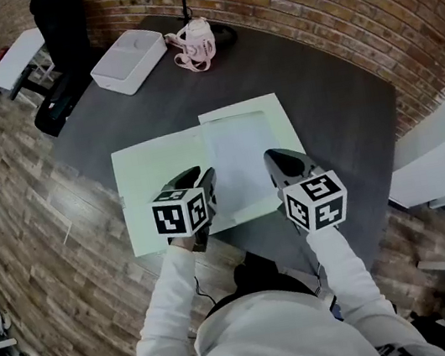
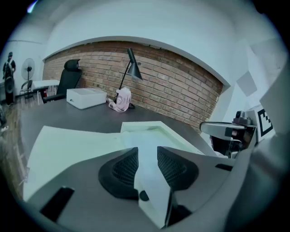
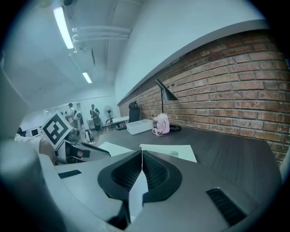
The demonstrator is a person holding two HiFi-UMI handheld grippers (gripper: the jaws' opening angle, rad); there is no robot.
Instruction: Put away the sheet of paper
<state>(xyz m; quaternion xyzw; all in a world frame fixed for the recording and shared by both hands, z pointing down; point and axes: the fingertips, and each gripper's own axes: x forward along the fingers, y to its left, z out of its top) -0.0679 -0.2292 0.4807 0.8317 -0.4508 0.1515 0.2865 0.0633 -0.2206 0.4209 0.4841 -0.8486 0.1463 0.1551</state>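
On the right half of the open green folder (image 1: pixel 156 189), the sheet of paper (image 1: pixel 238 153) is lying. The right gripper (image 3: pixel 142 163) is pinching the paper's near edge tight. The left gripper (image 2: pixel 147 161) is holding its jaws apart around that edge, not squeezing. I think picking up is just starting. Next, the left one needs to close.

White sheet of paper (image 1: pixel 239 153), lying on green folder (image 1: pixel 164 187)

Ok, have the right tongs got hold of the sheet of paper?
Yes, the right gripper view shows the right tongs closed on the sheet of paper, which sticks out from between them.
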